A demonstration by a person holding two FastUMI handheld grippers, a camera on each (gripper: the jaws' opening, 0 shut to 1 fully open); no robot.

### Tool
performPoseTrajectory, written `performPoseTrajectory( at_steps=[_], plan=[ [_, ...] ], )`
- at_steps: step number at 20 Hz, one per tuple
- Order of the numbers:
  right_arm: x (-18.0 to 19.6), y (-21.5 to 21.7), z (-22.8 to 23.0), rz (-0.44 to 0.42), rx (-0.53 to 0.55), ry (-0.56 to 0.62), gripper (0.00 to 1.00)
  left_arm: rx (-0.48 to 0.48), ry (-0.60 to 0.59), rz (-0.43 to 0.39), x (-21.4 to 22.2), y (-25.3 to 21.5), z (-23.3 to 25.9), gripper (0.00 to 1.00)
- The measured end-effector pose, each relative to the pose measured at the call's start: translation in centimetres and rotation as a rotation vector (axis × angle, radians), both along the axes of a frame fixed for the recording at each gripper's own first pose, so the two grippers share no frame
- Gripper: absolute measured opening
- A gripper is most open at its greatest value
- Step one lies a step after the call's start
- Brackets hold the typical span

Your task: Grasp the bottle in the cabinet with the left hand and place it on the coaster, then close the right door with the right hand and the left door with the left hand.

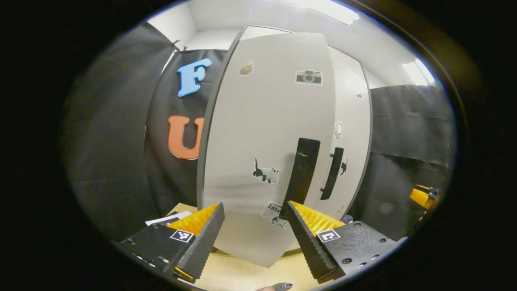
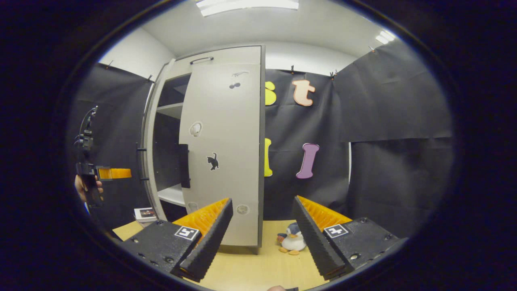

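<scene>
Before a pale cabinet (image 2: 161, 133) in a black-draped booth, a person works two handheld claws over a light wooden surface (image 2: 262, 266). Seen in the left gripper view, the left claw (image 1: 254, 218) is spread wide and grips nothing, its fingers framing the lower part of the left door (image 1: 266, 145), which stands partly open and close in front of the camera. That door carries a dark vertical handle (image 1: 303, 171) and several small stickers, among them a camera and a cat. Just past its edge lies the right door (image 1: 349, 133) with its own dark handle (image 1: 333, 173).

In the right gripper view, the right claw (image 2: 261, 216) is likewise spread and empty, hanging a little way back from the cabinet. The right door (image 2: 222, 153) appears nearly shut there, while a dark gap beside it exposes white shelves (image 2: 171, 110) inside. Farther left in that view, a hand (image 2: 83, 188) holds up the left claw (image 2: 117, 173) near the cabinet's open side. A small toy penguin (image 2: 292, 239) sits on the surface just right of the cabinet's base, between the right claw's fingers as framed. Papers (image 2: 145, 213) lie on the surface near the cabinet's left foot. Where the bottle and the coaster are cannot be told from either view.
</scene>
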State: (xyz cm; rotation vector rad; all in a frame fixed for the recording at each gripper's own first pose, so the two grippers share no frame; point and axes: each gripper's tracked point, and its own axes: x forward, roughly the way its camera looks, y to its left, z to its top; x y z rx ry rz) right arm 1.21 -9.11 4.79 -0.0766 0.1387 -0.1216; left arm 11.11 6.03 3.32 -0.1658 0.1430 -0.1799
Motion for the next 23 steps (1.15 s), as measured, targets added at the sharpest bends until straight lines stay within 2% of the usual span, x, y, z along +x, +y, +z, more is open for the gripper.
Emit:
performPoseTrajectory(
  at_steps=[2,3,4,5,6,7,8,9,10,11,12,13,16,19,22,23],
  plan=[
    [-0.4,-0.3,0.9,-0.005,-0.004,-0.020,0.98,0.017,-0.019,-0.014,-0.4,-0.9,0.5,1.00],
    [-0.4,-0.2,1.2,-0.003,-0.004,-0.024,0.93,0.020,-0.031,-0.024,-0.6,-1.3,0.9,1.00],
    [-0.5,0.0,1.7,0.004,-0.004,-0.032,0.97,0.026,-0.040,-0.027,-0.9,-1.6,1.4,0.95],
    [-0.5,0.1,2.3,0.012,-0.005,-0.047,0.97,0.034,-0.051,-0.022,-1.2,-1.6,2.1,0.90],
    [-0.6,0.5,3.0,0.020,-0.008,-0.061,0.93,0.046,-0.068,-0.016,-1.7,-1.6,2.7,0.95],
    [-0.6,0.9,3.6,0.028,-0.011,-0.076,0.98,0.060,-0.083,-0.006,-2.2,-1.5,3.4,1.00],
    [-0.6,1.1,4.3,0.033,-0.012,-0.092,0.98,0.080,-0.098,0.007,-2.7,-1.2,4.2,0.91],
    [-0.7,1.3,4.9,0.040,-0.011,-0.108,0.97,0.102,-0.114,0.029,-3.2,-0.9,4.9,1.00],
    [-0.7,1.7,5.6,0.048,-0.008,-0.126,0.97,0.119,-0.133,0.055,-3.6,-0.5,5.7,1.00],
    [-0.7,2.0,6.3,0.057,-0.005,-0.144,0.93,0.127,-0.147,0.067,-4.2,-0.4,6.3,1.00],
    [-0.7,2.3,6.8,0.065,-0.002,-0.155,0.93,0.126,-0.156,0.079,-4.8,-0.3,6.8,1.00],
    [-0.8,2.6,7.4,0.077,0.003,-0.168,0.97,0.122,-0.167,0.091,-5.5,-0.2,7.5,1.00],
    [-0.8,3.6,8.9,0.104,0.018,-0.203,0.97,0.116,-0.222,0.174,-7.5,1.4,10.1,1.00],
    [-0.9,4.2,10.1,0.130,0.029,-0.227,0.97,0.129,-0.229,0.245,-9.1,3.0,11.6,1.00],
    [-1.2,4.7,11.2,0.149,0.029,-0.247,0.97,0.124,-0.251,0.264,-10.0,3.5,12.8,1.00],
    [-1.2,4.9,11.5,0.153,0.027,-0.253,0.93,0.127,-0.259,0.247,-10.4,3.3,13.2,1.00]
  ],
)
